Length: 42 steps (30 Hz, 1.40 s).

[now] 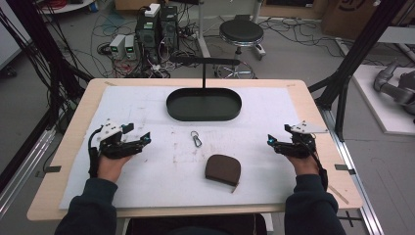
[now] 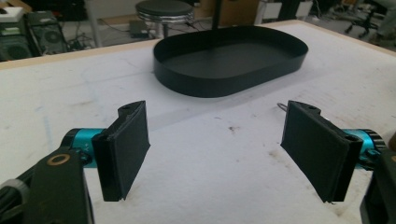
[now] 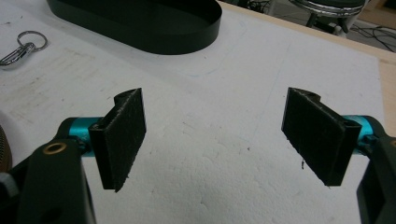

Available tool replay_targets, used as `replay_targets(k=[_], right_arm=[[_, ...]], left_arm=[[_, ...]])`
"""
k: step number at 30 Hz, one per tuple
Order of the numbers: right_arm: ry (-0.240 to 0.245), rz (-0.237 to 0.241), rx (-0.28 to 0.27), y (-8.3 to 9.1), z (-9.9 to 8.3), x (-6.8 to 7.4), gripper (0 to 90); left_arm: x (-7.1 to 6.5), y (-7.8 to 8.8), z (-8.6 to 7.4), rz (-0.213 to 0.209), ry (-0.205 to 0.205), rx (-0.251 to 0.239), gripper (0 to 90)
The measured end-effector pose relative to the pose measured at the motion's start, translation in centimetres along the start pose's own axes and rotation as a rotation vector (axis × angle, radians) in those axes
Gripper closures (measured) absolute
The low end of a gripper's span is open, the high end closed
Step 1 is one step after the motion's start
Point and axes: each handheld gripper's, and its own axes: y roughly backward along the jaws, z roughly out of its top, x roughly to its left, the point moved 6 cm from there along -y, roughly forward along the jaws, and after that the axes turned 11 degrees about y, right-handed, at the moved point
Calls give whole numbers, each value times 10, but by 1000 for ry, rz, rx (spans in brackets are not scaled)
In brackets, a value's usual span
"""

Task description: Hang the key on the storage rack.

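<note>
So right now I'm basically at the starting line. My left tool point(image 1: 128, 140) sits at the left of the high view and my right tool point(image 1: 286, 142) at the right, both resting low on the white mat point(image 1: 147, 107) that covers the table point(image 1: 318, 112). Both are released, jaws spread wide with nothing between them; each gripper view has bare mat between the black pads.

The stuff I'm working with is in the middle of the frame: a small metal key clip point(image 1: 196, 138) lying flat, just below the black oval tray point(image 1: 204, 105), and a brown pouch point(image 1: 223, 169) a bit lower and to the right of the clip. In the right gripper view the clip point(image 3: 19, 48) pokes in at the upper left, close to the tray wall point(image 3: 140, 28). Neither tool is touching anything.

My read: nothing's picked up, so this is the reach step. Next move should be swinging one tool in toward the centre, probably the right one toward the pouch since it's nearer. The clip is thin and flat against the mat, so that one needs a low, careful pinch.
</note>
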Motion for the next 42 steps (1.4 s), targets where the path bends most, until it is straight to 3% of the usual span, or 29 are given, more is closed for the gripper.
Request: replay_targets(k=[4,5,7,13,16,17,18,19,23,26,29,33,39,42], right_arm=[[-2,-4,-7,3,1,1,222],[-2,-4,-7,3,1,1,222],[-4,0,-9,3,1,2,222],[4,11,-4,0,2,3,226],[9,18,-3,-1,2,4,230],[9,18,-3,-1,2,4,230],[11,24,-1,-2,2,4,231],[11,24,-1,-2,2,4,231],[12,25,0,-3,2,4,236],[13,25,1,-3,2,4,236],[15,26,2,-3,1,4,236],[15,26,5,-3,1,3,238],[21,28,8,-4,1,4,240],[20,28,10,-4,1,4,240]], left_arm=[[-14,-22,7,-32,-10,40,231],[-14,-22,7,-32,-10,40,243],[-28,-37,12,-67,-29,46,279],[-48,-64,16,-128,-24,84,380],[-56,-88,13,-139,-5,137,437],[-56,-88,13,-139,-5,137,446],[-58,-99,6,-148,10,187,468],[-58,-99,6,-148,10,187,484],[-60,-123,-13,-140,82,321,502],[-59,-129,-17,-133,91,340,513],[-59,-134,-21,-141,128,350,516],[-62,-137,-22,-171,151,345,517],[-70,-145,-27,-171,124,389,516],[-74,-145,-29,-138,43,401,532]])
